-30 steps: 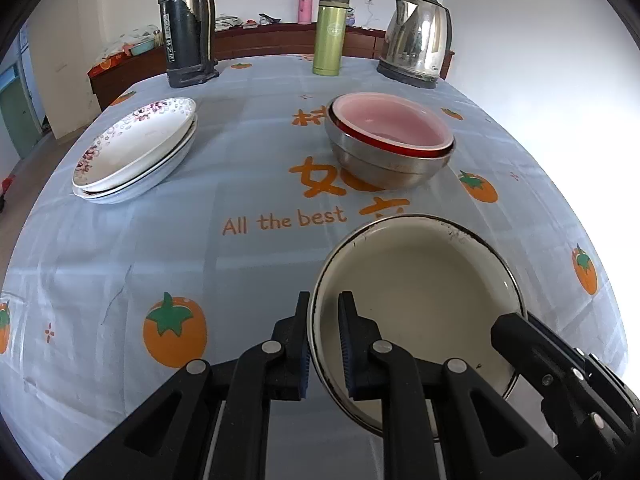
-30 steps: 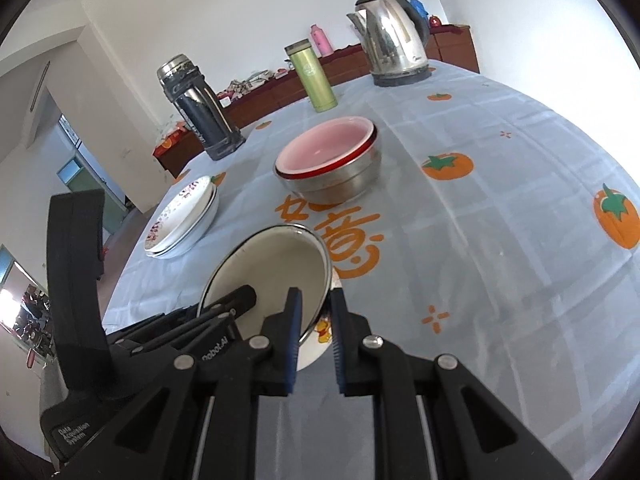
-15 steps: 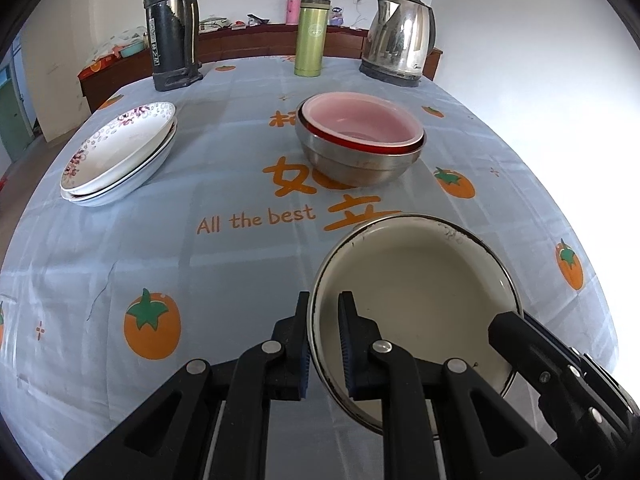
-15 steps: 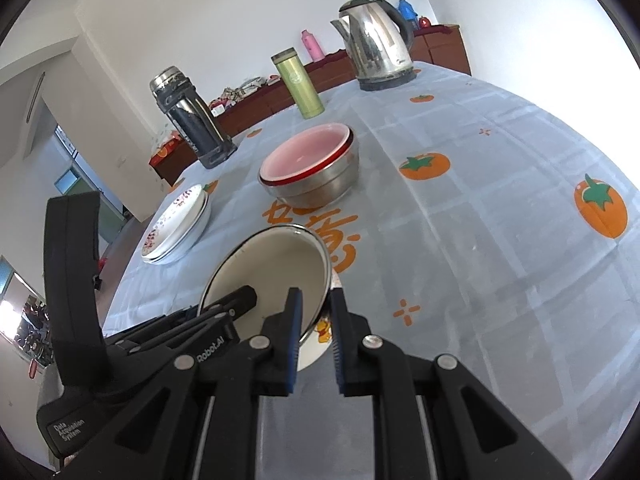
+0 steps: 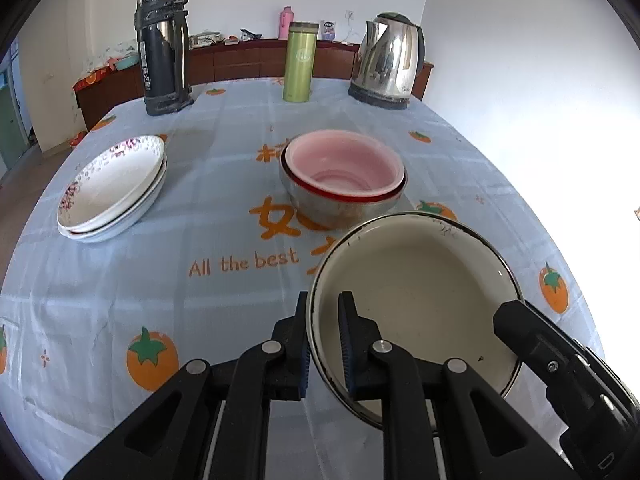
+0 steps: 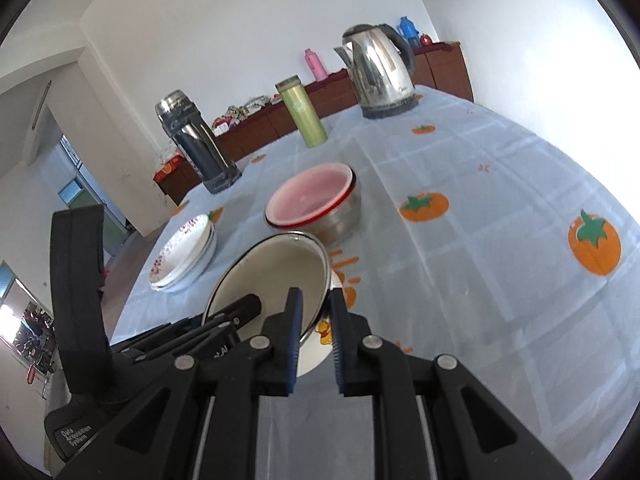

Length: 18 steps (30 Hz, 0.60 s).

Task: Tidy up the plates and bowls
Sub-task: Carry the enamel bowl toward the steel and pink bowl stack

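A cream enamel bowl (image 5: 420, 292) with a dark rim hangs tilted above the table, held from both sides. My left gripper (image 5: 323, 304) is shut on its left rim. On the opposite rim my right gripper (image 6: 315, 300) is shut as well, with the bowl (image 6: 276, 276) to its left. Just beyond the bowl stands a stack of bowls (image 5: 344, 172): a pink one inside a red one inside a steel one; the stack (image 6: 312, 200) also shows in the right wrist view. Floral white plates (image 5: 112, 188) are stacked at the left, plates (image 6: 182, 256).
The table wears a light blue cloth (image 5: 160, 280) with orange fruit prints. Along its far edge stand a black thermos (image 5: 162, 46), a green flask (image 5: 300, 62) and a steel kettle (image 5: 388, 66). A dark wooden sideboard (image 5: 240, 60) runs behind the table.
Both grippers have lifted the enamel bowl and carried it toward the stacked bowls; its far rim now overlaps the steel bowl in the left wrist view. Both grips are unchanged.
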Motion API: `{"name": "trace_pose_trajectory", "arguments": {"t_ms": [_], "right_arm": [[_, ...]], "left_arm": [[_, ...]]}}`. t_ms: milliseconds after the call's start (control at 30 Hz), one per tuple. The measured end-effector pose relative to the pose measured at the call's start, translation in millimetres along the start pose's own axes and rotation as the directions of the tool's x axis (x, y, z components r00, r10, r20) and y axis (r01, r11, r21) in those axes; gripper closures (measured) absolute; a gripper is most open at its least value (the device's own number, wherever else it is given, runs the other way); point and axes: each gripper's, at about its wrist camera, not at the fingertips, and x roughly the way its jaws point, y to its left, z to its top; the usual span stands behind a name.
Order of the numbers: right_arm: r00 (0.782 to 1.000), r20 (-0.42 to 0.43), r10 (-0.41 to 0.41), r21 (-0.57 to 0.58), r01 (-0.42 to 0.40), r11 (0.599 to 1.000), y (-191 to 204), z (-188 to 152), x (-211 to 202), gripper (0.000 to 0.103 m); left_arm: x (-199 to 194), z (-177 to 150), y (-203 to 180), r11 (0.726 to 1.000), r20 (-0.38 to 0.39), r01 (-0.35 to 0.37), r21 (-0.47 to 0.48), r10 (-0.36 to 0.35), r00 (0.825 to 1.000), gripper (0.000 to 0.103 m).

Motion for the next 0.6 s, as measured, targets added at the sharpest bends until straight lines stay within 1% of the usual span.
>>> {"name": "trace_pose_trajectory", "arguments": {"t_ms": [600], "right_arm": [[1.000,0.017,0.000,-0.006,0.000,1.000,-0.7,14.4,4.5,0.089]], "left_arm": [[5.6,17.3,-1.1,1.000,0.014,0.011,-0.008,-0.011,1.000,0.088]]}}
